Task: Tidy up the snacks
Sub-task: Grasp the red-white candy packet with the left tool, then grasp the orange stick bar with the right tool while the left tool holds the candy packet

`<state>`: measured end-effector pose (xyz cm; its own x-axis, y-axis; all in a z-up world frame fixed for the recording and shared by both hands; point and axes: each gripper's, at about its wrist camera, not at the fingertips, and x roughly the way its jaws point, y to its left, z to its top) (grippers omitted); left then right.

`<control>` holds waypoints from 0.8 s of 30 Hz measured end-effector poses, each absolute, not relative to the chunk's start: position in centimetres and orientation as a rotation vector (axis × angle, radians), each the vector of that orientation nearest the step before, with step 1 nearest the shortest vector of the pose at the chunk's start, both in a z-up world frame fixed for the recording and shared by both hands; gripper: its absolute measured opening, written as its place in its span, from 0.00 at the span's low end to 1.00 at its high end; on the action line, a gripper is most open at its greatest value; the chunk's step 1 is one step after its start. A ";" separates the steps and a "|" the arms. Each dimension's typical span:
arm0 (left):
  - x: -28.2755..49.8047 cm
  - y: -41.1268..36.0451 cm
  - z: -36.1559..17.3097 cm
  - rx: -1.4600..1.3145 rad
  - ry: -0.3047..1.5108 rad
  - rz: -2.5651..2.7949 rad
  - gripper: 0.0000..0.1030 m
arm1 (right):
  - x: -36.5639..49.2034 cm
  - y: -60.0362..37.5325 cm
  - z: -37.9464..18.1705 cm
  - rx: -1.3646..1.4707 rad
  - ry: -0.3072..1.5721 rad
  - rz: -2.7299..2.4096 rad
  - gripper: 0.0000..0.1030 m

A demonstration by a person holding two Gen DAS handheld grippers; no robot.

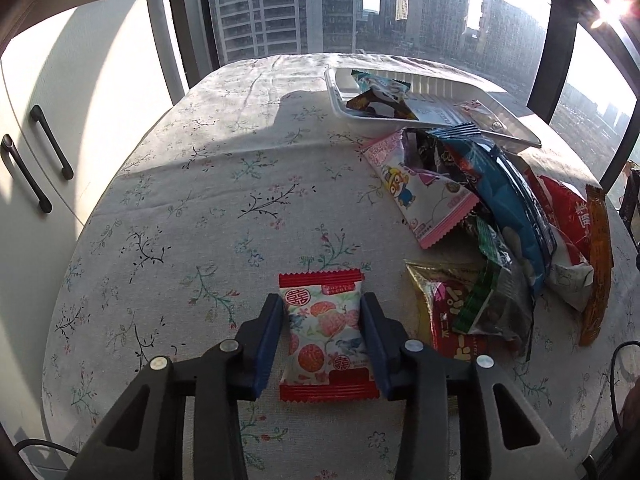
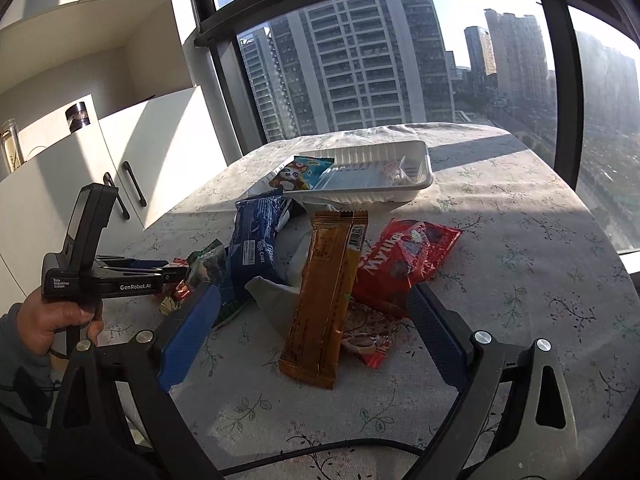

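In the left wrist view a red-and-white candy packet with fruit print lies on the flowered tablecloth. My left gripper straddles it, both blue pads touching its sides. A pile of snack bags lies to its right, below a white plastic tray holding a few packets. In the right wrist view my right gripper is wide open over the pile, around an orange-brown bar wrapper. A red bag, a blue cake bag and the tray lie beyond.
The table stands against a big window. White cabinets with black handles stand at the left. The left hand and its gripper handle show in the right wrist view. A black cable runs along the near table edge.
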<state>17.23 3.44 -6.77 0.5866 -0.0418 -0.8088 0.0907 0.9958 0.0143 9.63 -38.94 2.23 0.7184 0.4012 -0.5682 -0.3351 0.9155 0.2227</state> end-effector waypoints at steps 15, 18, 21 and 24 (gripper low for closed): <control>16.4 6.1 -5.7 -0.080 0.901 -0.161 0.35 | 10.8 -35.9 0.7 0.041 0.779 0.399 0.69; 16.4 6.2 -5.7 -0.098 0.894 -0.181 0.35 | 11.3 -35.9 0.3 0.052 0.800 0.384 0.60; 16.3 6.4 -5.7 -0.114 0.889 -0.193 0.35 | 12.1 -36.6 0.0 0.096 0.827 0.368 0.53; 16.3 6.6 -5.8 -0.128 0.883 -0.202 0.35 | 12.8 -37.1 -0.4 0.123 0.852 0.351 0.50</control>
<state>16.33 6.61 -5.75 0.6176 -0.2276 -0.7529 0.1219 0.9733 -0.1942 12.85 -37.11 -0.40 0.6051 0.3509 -0.7147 -0.2533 0.9358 0.2451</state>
